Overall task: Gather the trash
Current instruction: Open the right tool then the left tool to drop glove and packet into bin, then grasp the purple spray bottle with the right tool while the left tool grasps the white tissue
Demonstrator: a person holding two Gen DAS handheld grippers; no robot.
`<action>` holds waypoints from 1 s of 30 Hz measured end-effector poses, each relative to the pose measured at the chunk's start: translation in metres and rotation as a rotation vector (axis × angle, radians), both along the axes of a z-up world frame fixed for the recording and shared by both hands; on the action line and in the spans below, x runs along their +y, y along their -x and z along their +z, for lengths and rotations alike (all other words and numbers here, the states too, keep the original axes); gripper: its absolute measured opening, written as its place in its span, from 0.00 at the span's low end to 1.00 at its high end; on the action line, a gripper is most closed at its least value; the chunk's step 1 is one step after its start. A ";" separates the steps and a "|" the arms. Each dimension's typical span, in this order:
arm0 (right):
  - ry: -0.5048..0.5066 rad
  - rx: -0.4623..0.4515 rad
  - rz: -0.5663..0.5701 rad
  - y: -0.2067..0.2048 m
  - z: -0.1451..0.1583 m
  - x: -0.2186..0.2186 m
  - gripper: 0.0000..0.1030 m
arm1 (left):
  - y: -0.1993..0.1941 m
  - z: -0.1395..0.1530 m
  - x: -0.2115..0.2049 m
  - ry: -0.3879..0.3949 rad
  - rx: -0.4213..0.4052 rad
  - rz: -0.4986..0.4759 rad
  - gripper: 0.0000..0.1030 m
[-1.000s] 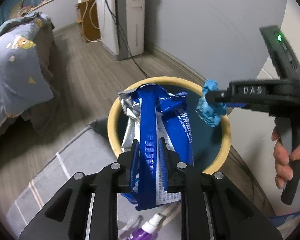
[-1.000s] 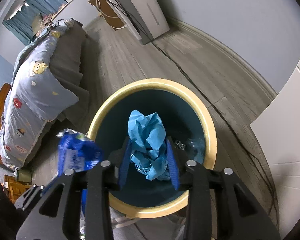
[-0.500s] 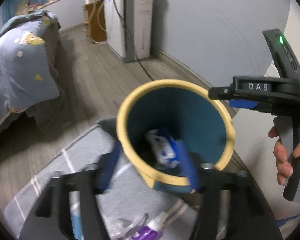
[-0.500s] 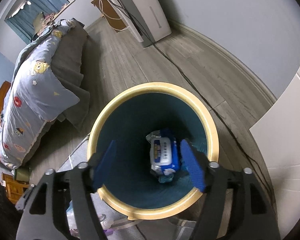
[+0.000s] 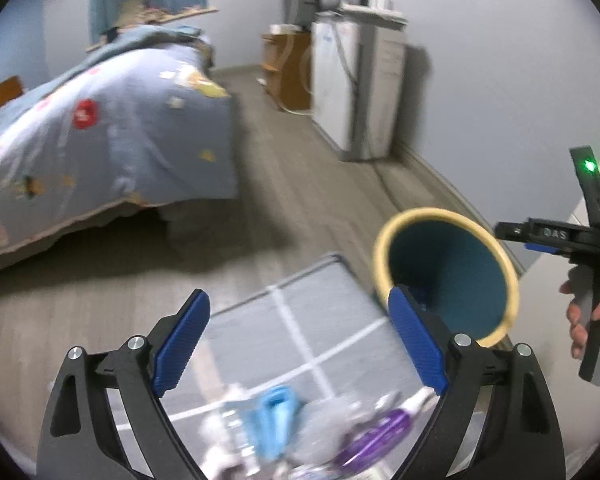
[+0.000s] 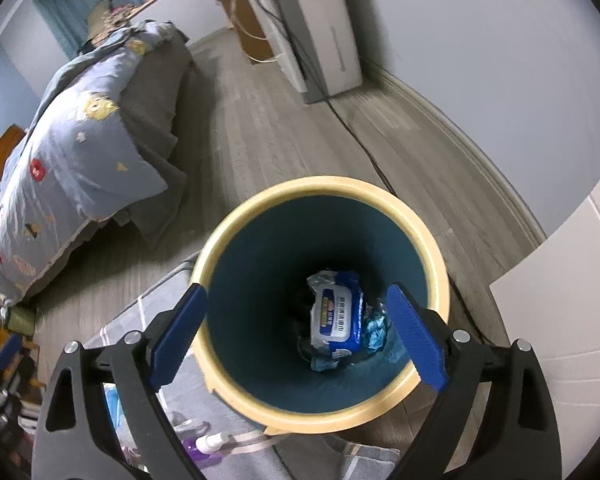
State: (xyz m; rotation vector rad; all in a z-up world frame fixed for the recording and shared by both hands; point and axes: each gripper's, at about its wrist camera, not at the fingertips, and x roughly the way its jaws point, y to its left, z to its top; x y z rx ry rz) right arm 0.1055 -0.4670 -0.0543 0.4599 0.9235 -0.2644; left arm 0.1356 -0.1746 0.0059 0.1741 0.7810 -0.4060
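A yellow-rimmed bin (image 6: 320, 184) with a teal inside stands on the floor. At its bottom lie a blue wipes pack (image 6: 334, 320) and a crumpled blue paper (image 6: 376, 326). My right gripper (image 6: 296, 338) hangs over the bin's mouth, its jaws still opening with nothing between them. My left gripper (image 5: 300, 340) is off to the left of the bin (image 5: 448, 272), over a grey rug (image 5: 300, 312); its jaws are also opening and hold nothing. On the rug, blurred, lie a light blue item (image 5: 276, 416) and a purple spray bottle (image 5: 380, 436).
A bed with a blue patterned quilt (image 5: 100, 140) fills the left. A white appliance (image 5: 356, 88) and a wooden cabinet (image 5: 288, 72) stand by the wall, with a cable (image 6: 360, 140) on the floor. A hand (image 5: 592, 316) holds the right gripper's handle.
Both grippers opened and let go; the wipes pack and blue paper dropped into the bin. The left gripper swung away to the left of the bin and rose.
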 end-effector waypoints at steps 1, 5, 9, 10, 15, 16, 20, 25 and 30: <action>0.011 -0.001 0.011 0.001 0.004 0.005 0.89 | 0.002 0.005 0.010 0.002 -0.005 0.016 0.88; 0.024 -0.009 0.037 0.006 0.024 0.035 0.93 | 0.017 0.027 0.051 0.004 -0.039 0.081 0.89; -0.007 -0.029 0.071 0.011 0.048 0.068 0.95 | 0.036 0.037 0.089 0.017 -0.044 0.143 0.89; 0.007 -0.042 0.087 0.014 0.055 0.080 0.95 | 0.041 0.038 0.098 0.023 -0.042 0.156 0.89; 0.043 -0.005 0.138 0.029 0.052 0.125 0.95 | 0.070 0.031 0.124 0.018 -0.050 0.200 0.89; 0.047 0.018 0.142 0.031 0.047 0.132 0.95 | 0.076 0.027 0.129 0.014 -0.048 0.208 0.89; 0.040 0.073 0.125 0.040 0.031 0.148 0.95 | 0.090 0.013 0.142 0.009 -0.032 0.217 0.90; 0.038 0.162 0.130 0.046 -0.006 0.167 0.95 | 0.100 -0.022 0.153 -0.020 0.023 0.200 0.91; 0.001 0.240 0.103 0.045 -0.037 0.168 0.95 | 0.096 -0.049 0.153 -0.058 0.084 0.152 0.91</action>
